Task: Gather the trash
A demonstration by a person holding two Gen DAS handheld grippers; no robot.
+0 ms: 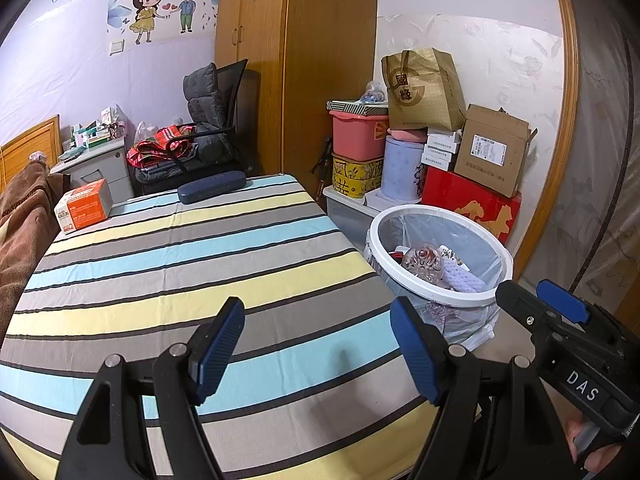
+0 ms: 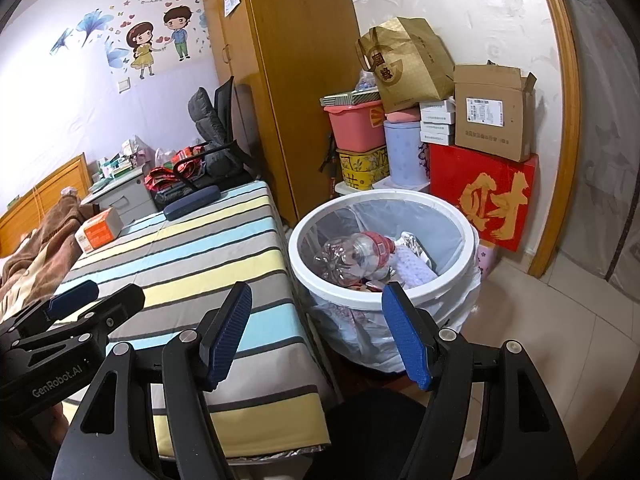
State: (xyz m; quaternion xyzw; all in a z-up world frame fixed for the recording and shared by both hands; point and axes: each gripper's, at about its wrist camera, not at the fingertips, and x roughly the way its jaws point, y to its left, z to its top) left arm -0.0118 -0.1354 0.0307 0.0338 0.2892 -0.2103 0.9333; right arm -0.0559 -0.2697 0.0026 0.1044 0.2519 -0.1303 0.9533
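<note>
Orange carton [image 1: 83, 205] left on striped bed [image 1: 192, 264], upper left of frame, long axis across stripes; left gripper [image 1: 316, 350] nearer (both jaws spread, empty). Bin [image 2: 380, 300] sits w/ right gripper [image 2: 316, 340].

The left gripper [image 1: 316, 344] hangs open over the striped table [image 1: 192, 264] with nothing in it. Beside the table stands a white bin [image 1: 436, 294] with a clear bottle [image 1: 423, 262] inside.
</note>
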